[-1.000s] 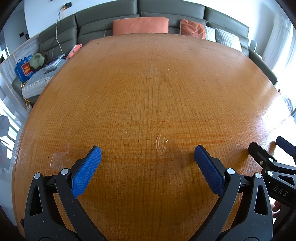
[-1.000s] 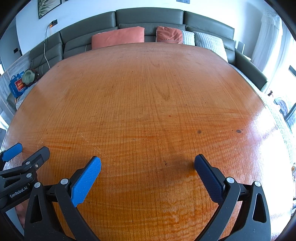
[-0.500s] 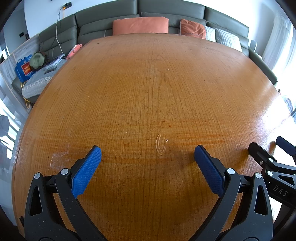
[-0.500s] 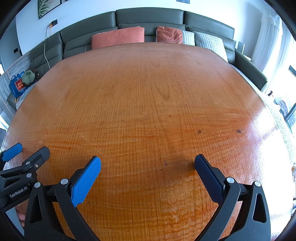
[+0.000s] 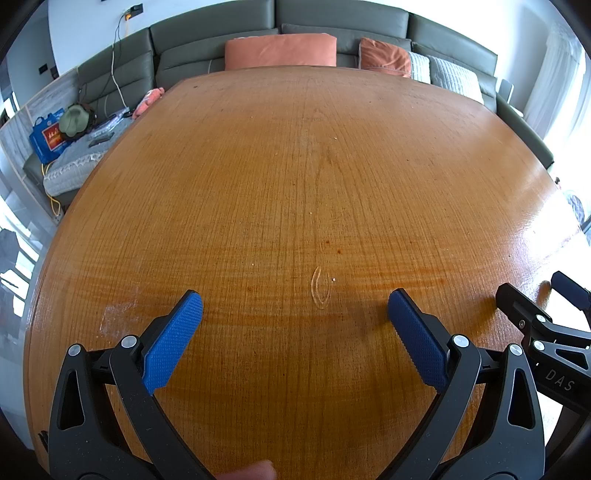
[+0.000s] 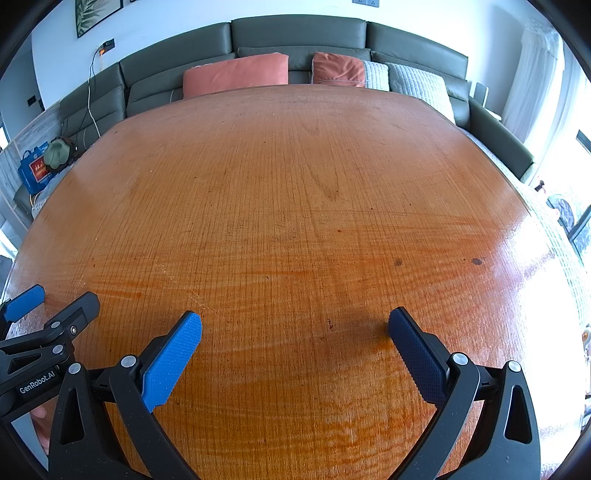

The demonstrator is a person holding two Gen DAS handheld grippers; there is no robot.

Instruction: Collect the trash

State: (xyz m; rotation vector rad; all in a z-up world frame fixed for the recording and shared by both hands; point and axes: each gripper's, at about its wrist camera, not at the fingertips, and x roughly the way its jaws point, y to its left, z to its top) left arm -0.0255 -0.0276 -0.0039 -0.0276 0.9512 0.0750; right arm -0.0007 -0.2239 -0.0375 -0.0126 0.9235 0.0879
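My left gripper is open and empty, low over the near part of a round wooden table. My right gripper is open and empty too, over the same table. Each gripper shows in the other's view: the right one at the right edge of the left wrist view, the left one at the left edge of the right wrist view. No trash shows in either view. A small oval mark and a few tiny crumbs lie on the wood between my left fingers.
A grey-green sofa with orange cushions runs behind the table's far edge. A blue bag and clutter lie on the sofa at the left. Bright windows with curtains are at the right.
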